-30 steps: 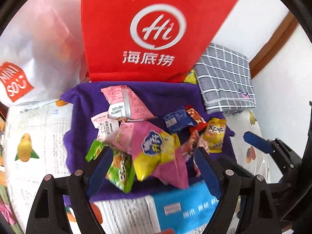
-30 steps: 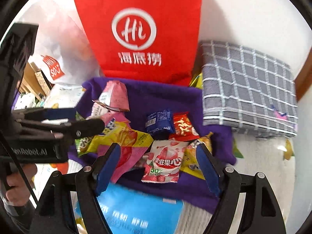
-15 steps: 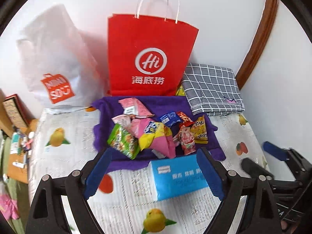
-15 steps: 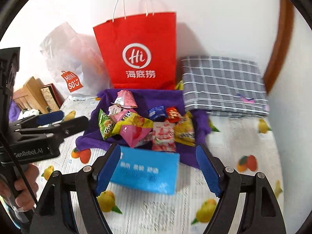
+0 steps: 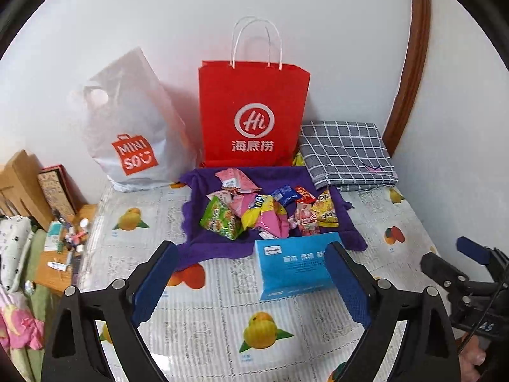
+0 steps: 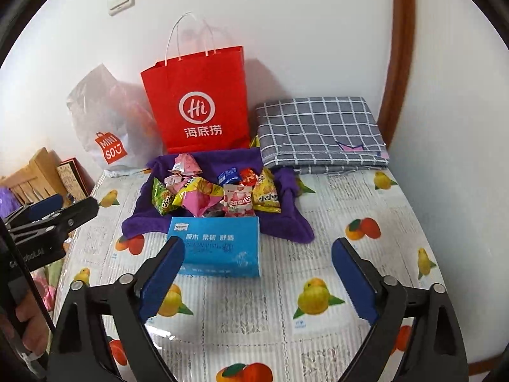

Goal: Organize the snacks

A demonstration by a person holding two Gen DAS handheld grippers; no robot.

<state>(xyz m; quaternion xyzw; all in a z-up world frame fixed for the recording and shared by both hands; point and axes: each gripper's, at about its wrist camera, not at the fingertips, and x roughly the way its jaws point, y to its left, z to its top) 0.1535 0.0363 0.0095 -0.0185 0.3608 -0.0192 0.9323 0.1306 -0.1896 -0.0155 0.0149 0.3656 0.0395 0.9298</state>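
Several snack packets (image 5: 261, 210) lie in a heap on a purple cloth (image 5: 206, 245) at the far middle of the table; the heap also shows in the right wrist view (image 6: 216, 194). A red paper bag (image 5: 253, 114) stands behind them against the wall. My left gripper (image 5: 251, 283) is open and empty, held well back from the snacks above the table. My right gripper (image 6: 257, 280) is open and empty too, also held back. A blue tissue pack (image 6: 219, 248) lies between the grippers and the snacks.
A white Miniso plastic bag (image 5: 133, 133) stands left of the red bag. A folded grey checked cloth (image 5: 346, 152) lies at the back right. The table has a fruit-print cover (image 5: 222, 328). Clutter and a wooden rack (image 5: 22, 178) sit beyond the left edge.
Both grippers have pulled back and up from the snack heap, so the whole table and both bags now show. Both stay open and empty.
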